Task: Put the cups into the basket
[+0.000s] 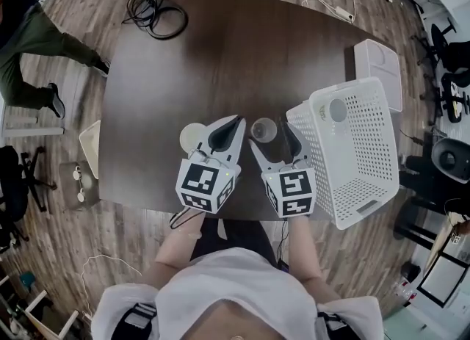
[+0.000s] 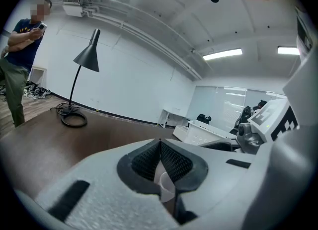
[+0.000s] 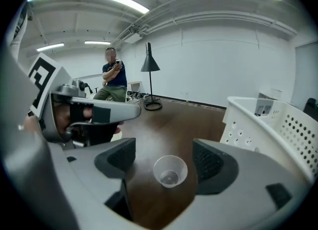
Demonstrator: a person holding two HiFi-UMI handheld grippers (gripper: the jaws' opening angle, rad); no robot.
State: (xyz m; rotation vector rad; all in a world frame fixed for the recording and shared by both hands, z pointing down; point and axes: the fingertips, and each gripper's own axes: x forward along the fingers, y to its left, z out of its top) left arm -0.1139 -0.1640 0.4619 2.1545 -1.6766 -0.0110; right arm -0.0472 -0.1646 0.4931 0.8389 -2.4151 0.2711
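Cups are sitting in three places as I'm watching. A clear cup (image 3: 170,171) is standing upright on the dark table (image 1: 242,52), just left of the white basket (image 1: 367,147). The right gripper (image 3: 166,162) is hanging over it with its jaws spread wide. The cup is lying between the two pads, and neither pad is touching it. A second, paler cup (image 1: 192,138) is resting on the table against the outer side of the left gripper (image 1: 239,122), partly tucked under it in the head view. That gripper's jaws are pressing together at the tips. In the left gripper view a pale sliver is showing in the slit behind the pads, and I'm not able to tell what it is or whether it is pinched. Inside the basket, near its far end, a round translucent shape (image 1: 337,109) is lying that I'm reading as a third cup. The two grippers are sitting side by side at the near edge of the table, both pointing away from me.
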